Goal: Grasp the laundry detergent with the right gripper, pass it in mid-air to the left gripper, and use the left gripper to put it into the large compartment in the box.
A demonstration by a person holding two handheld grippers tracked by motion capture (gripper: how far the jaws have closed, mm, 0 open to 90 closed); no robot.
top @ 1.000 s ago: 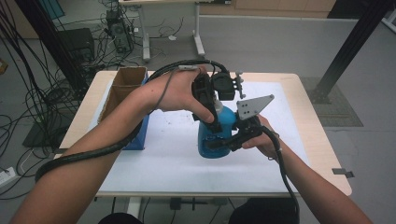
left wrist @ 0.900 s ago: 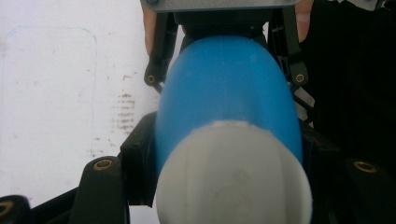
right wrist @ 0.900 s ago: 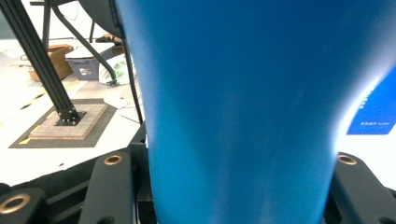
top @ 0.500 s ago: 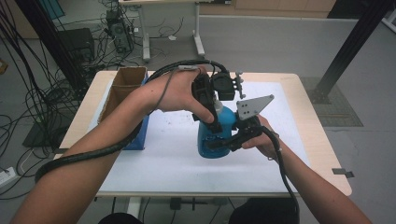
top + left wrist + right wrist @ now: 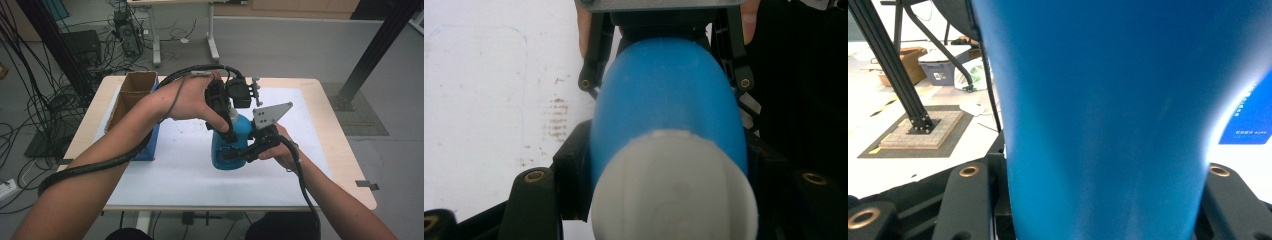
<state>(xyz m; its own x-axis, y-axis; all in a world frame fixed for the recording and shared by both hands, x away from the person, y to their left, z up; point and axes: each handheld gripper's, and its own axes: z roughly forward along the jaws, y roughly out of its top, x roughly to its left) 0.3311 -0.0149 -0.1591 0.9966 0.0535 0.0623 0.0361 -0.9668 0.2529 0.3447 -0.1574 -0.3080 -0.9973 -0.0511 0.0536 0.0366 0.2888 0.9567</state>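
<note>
Right now the blue bottle (image 5: 230, 147) stands upright on the white mat (image 5: 180, 165) near the middle of the table (image 5: 340, 150), and both my tools are on it. My left gripper (image 5: 226, 131) comes down from above at the bottle's upper part, its jaws to either side of the shoulder just below the white cap (image 5: 674, 187); in the left gripper view the cap sits close in front of the camera with the blue body (image 5: 669, 90) running away beneath it, and the black jaws press against the blue on both sides, so I am clasping the bottle near its top. My right gripper (image 5: 240, 152) comes in from the right, low on the body. In the right gripper view the blue wall (image 5: 1098, 120) stands between the two jaws, touching each, so that tool grips the bottle as well. A cardboard box (image 5: 131, 95) sits at the far left of the table, well apart from the bottle.
</note>
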